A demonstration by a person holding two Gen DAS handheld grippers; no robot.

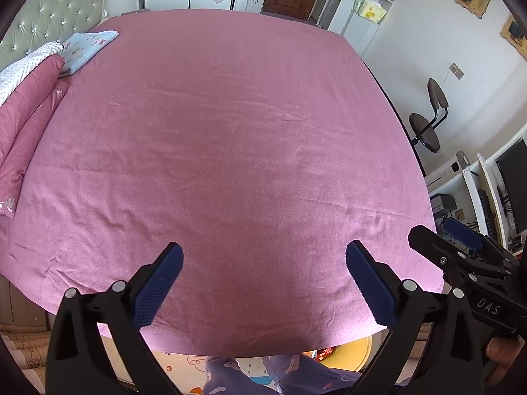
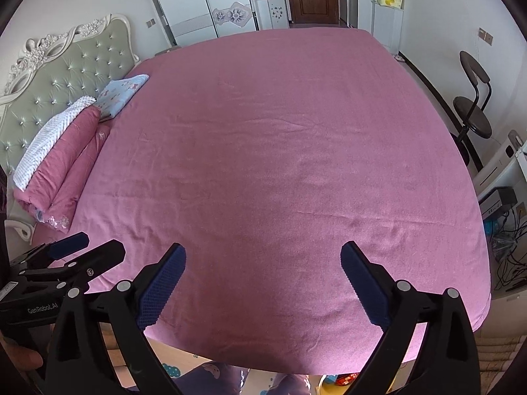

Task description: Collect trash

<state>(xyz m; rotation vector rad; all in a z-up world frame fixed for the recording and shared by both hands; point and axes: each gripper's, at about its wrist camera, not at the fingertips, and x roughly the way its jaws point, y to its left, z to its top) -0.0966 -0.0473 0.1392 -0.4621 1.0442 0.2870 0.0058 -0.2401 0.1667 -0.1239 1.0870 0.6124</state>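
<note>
1. Left gripper (image 1: 263, 263) hangs over the near edge of the pink bed (image 1: 230, 131), jaws spread wide, nothing between them.
2. Right gripper (image 2: 263, 263) likewise, agape and empty.
3. Trash: none identifiable on the sheet.

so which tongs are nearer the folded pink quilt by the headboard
Left. The left tongs hang over the bed's near edge on the side of the folded pink quilt; the right tongs hang beside them, farther from it, toward the desk side.

The yellow bin (image 1: 349, 352) under the bed's edge — mostly hidden, contents unclear.
</note>
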